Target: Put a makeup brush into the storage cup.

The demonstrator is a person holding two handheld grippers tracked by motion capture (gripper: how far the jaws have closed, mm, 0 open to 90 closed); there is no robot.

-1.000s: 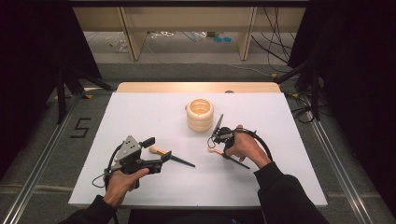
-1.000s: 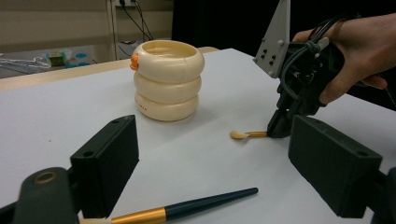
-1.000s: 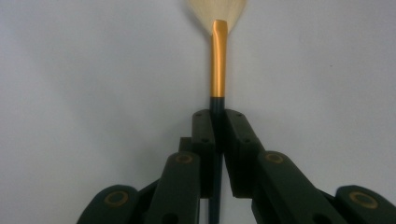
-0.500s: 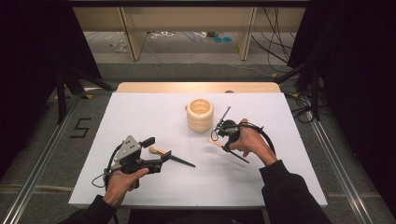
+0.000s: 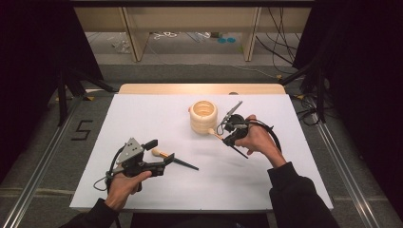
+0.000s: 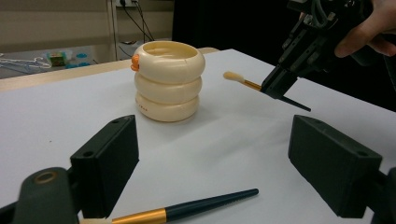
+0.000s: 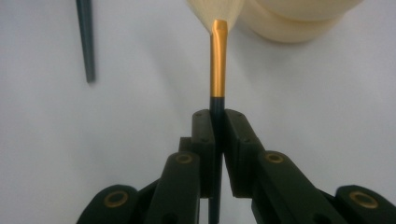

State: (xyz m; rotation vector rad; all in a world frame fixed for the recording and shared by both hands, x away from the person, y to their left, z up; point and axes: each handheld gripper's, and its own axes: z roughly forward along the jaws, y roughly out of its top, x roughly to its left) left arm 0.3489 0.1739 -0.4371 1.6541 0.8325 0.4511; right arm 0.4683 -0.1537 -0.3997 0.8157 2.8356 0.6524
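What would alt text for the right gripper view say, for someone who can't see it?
Two black jaws of the right gripper are clamped on the dark handle of a makeup brush, whose gold collar and pale bristles point up toward a cream ringed holder. A second brush's dark handle lies on the white table at upper left.

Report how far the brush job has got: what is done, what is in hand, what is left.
Done: nothing shows inside the cream holder yet. In hand: the right gripper is shut on one brush, lifted off the table with its bristle end near the holder. Left: that brush likely goes into the holder; the second brush lies on the table between the open jaws of the left gripper, not yet gripped.
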